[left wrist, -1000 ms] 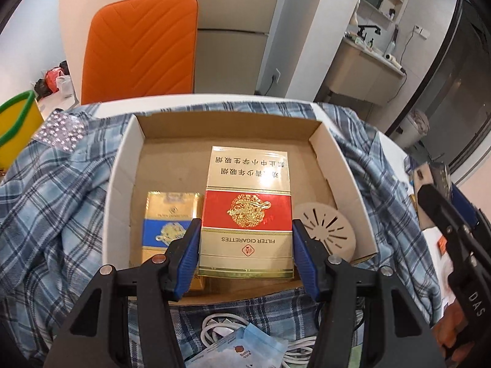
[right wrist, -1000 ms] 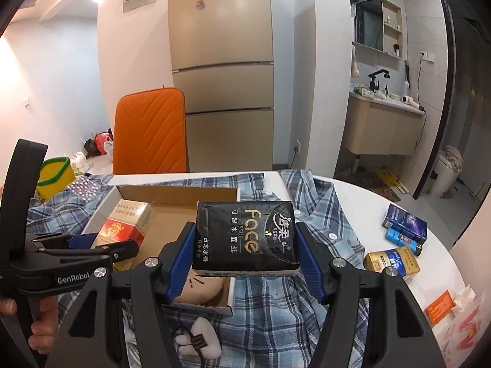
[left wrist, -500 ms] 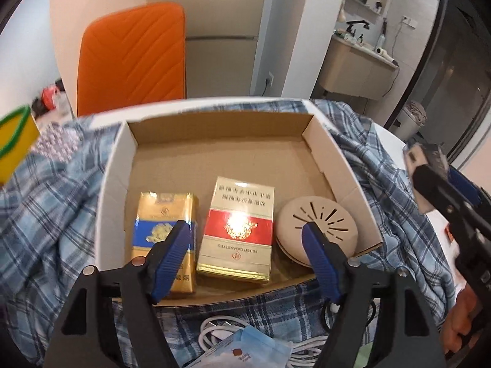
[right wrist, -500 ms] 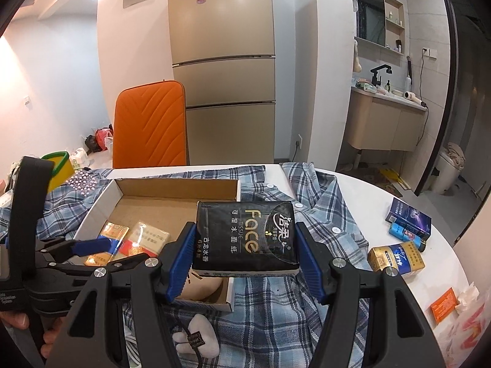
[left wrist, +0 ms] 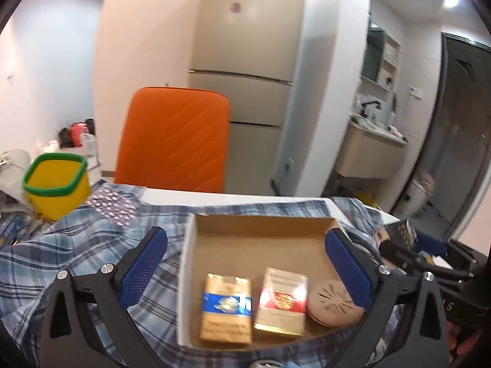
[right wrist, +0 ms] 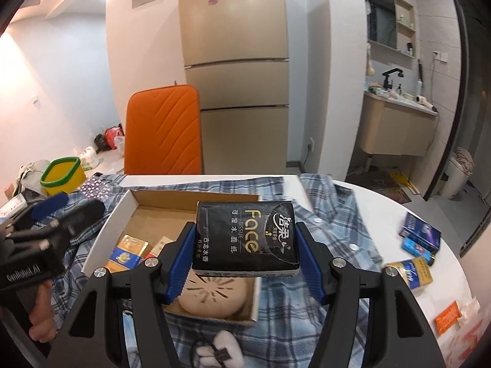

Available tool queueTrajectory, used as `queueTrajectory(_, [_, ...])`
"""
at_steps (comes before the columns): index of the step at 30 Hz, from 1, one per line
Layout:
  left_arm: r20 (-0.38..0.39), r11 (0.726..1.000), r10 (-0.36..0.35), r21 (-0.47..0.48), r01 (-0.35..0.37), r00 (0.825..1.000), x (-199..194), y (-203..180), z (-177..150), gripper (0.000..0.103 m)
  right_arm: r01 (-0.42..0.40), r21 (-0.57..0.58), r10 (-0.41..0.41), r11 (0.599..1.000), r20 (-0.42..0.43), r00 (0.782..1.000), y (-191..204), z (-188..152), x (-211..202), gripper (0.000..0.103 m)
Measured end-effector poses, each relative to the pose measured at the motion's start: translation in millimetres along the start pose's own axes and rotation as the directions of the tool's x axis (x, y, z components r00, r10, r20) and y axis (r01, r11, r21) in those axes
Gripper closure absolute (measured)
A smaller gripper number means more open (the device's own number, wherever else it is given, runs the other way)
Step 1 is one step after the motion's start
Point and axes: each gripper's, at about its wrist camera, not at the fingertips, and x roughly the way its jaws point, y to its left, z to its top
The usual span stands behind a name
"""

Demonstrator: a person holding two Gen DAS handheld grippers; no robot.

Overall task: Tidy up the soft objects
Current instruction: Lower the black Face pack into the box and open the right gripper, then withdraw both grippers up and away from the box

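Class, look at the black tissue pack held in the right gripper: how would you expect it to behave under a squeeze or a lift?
The black tissue pack probably gives under pressure: its wrapper creases. It likely weighs little for its bulk, held only by its sides in the right gripper. The glossy film could slip.

Two cigarette packs [left wrist: 225,305] side by side in box [left wrist: 260,224], round disc [left wrist: 333,303] right; box on shirt [left wrist: 76,251]

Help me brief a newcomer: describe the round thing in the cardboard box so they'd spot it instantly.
Find the open cardboard box on the plaid shirt. Three things lie in a row along its near edge. The round beige disc sits rightmost, beside the red-and-gold pack; it alone is circular, with slots radiating from its centre.
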Motion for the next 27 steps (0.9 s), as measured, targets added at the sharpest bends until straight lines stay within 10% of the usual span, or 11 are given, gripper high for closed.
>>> queueTrajectory(11, [-0.076, 0.998, 0.032, -0.053, -0.036, 0.997, 28, 27, -12, 0.001, -0.024, 0.011, 0.025, 1.0, -0.153, 0.988, 16, -2, 77, 0.038])
queueTrajectory(16, [-0.067, 0.998, 0.015, -0.056, -0.019, 0.998, 23, 26, -11, 0.001, -0.057, 0.079, 0.066, 0.995, -0.124, 0.99, 9, -2, 85, 0.02])
queueTrajectory(27, [0.031, 0.999, 0.019, 0.032, -0.02, 0.999, -8, 8, -4, 0.001, -0.018, 0.043, 0.019, 0.999, -0.026, 0.999, 7, 10, 44, 0.019])
